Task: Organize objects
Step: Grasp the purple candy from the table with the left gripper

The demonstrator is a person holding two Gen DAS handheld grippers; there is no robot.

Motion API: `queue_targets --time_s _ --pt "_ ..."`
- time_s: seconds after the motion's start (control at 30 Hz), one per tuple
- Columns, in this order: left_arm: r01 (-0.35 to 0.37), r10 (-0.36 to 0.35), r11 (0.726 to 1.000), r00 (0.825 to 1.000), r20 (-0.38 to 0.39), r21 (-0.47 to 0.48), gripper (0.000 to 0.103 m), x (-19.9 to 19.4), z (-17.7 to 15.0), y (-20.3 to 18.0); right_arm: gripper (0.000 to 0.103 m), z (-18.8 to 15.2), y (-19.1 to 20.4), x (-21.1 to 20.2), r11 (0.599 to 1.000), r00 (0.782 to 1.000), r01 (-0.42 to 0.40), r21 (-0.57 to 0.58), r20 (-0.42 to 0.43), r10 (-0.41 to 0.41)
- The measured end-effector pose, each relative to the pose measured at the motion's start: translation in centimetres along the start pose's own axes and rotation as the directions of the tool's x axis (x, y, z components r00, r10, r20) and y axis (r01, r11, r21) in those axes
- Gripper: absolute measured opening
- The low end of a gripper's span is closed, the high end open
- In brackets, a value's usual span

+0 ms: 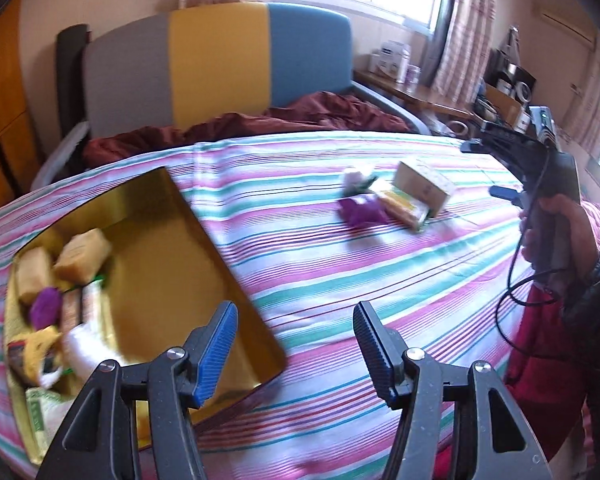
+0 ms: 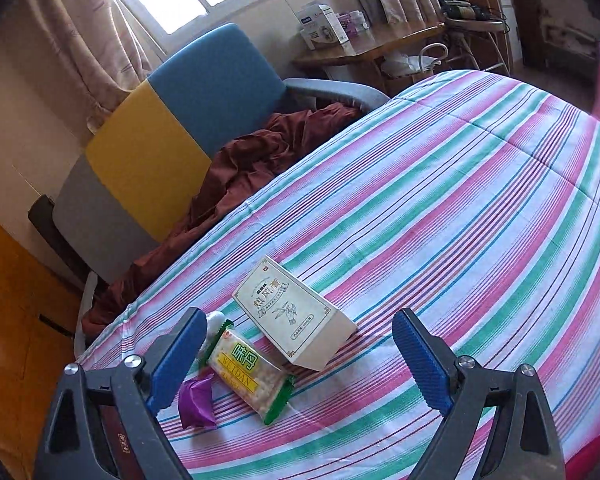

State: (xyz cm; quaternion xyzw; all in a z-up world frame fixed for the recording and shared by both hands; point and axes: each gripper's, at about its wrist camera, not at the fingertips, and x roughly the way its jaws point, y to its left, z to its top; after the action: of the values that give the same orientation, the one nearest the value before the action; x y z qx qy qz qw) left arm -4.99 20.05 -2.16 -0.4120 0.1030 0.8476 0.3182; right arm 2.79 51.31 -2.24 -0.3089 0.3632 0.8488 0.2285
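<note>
Hovering over a bed with a pink, green and white striped cover (image 2: 440, 184), two hand-held grippers wait, both empty. The right gripper (image 2: 300, 352), at the bottom of its own view, has its jaws spread wide; just ahead of it, lower centre, lies a small cluster still to be put away: a cream cardboard box (image 2: 296, 320), a snack packet (image 2: 248, 372) in clear and green wrapping touching the box's near side, a purple wrapped piece (image 2: 196, 400) beside the packet, and a white item behind it, too hidden to name. The box looks light and stiff, best pinched across its narrow sides. The packet likely crinkles and slips, so a hold across its middle seems safer than at the sealed ends. The left gripper (image 1: 294, 354), also wide apart, sits at the bottom of its view, beside a shallow gold tray (image 1: 204, 240) at lower left, which already holds several wrapped snacks piled at its left end. The right half of the tray is bare. Because the cluster's items touch, lifting one may drag its neighbour. A rumpled dark red blanket (image 2: 260, 156) and a grey, yellow and blue headboard (image 1: 220, 64) lie beyond, well apart from the work.
</note>
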Motion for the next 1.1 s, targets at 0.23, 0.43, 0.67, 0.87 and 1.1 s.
queue_targets --time_s 0.23,0.43,0.67,0.87,1.1 --pt "0.068 -0.068 0.998 0.996 -0.053 -0.005 0.061 3.3 1.8 -2.4 0.097 -0.5 -0.4 0.9 0.999 0.999 0.001 0.034 -0.044 0.0" --pt "0.106 -0.11 0.994 0.99 -0.088 -0.04 0.061 5.9 3.7 -3.5 0.097 -0.6 0.2 0.9 1.0 0.999 -0.015 0.011 -0.049 0.015" --pt "0.114 -0.117 0.993 0.987 -0.108 -0.035 0.061 9.7 6.7 -5.1 0.097 -0.6 0.1 0.7 0.998 0.997 -0.052 0.025 -0.057 0.053" --pt "0.105 -0.112 0.993 0.985 -0.133 -0.062 0.061 13.7 8.9 -5.5 0.097 -0.8 0.3 1.1 0.997 0.994 -0.075 0.031 -0.08 0.077" --pt "0.085 -0.088 0.996 0.984 -0.152 -0.026 0.061 17.4 10.8 -6.7 0.098 -0.7 0.4 1.5 0.996 0.992 -0.086 0.032 -0.094 0.089"
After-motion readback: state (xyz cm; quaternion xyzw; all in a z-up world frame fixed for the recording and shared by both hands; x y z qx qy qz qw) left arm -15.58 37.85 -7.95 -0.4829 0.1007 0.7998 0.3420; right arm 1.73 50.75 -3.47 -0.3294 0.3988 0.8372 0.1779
